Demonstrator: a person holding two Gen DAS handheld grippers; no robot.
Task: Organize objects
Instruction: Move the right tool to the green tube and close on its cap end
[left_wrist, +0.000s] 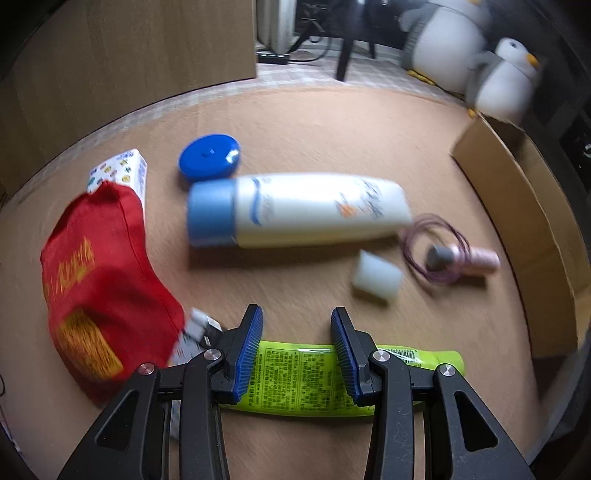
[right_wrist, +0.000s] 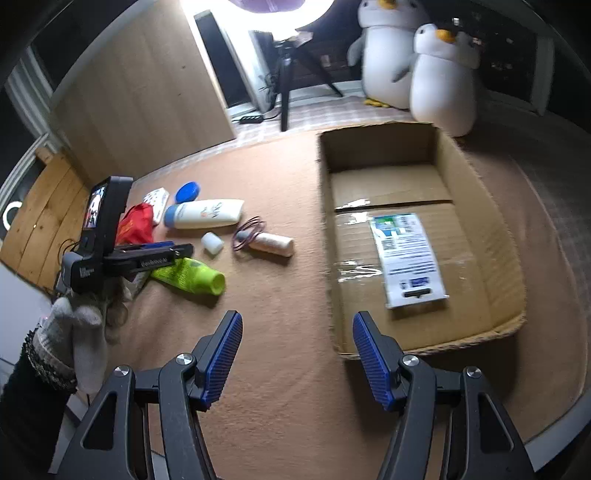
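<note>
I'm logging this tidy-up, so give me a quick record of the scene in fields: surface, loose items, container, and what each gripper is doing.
surface: brown mat
loose items: white bottle, blue lid, red bag, pink spool, white cap
container: cardboard box, holding a white packet
left gripper: straddling green tube, grip not confirmed
right gripper: open, holding nothing

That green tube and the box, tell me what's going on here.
A person with a handheld gripper in each hand is tidying loose items off a brown mat. The left gripper is down over the green tube, its jaws astride the tube; whether the pads press on it yet is unclear. The right gripper hangs open and empty beside the cardboard box, which holds one flat packet. The white bottle, red pouch and blue lid lie on the mat.
</note>
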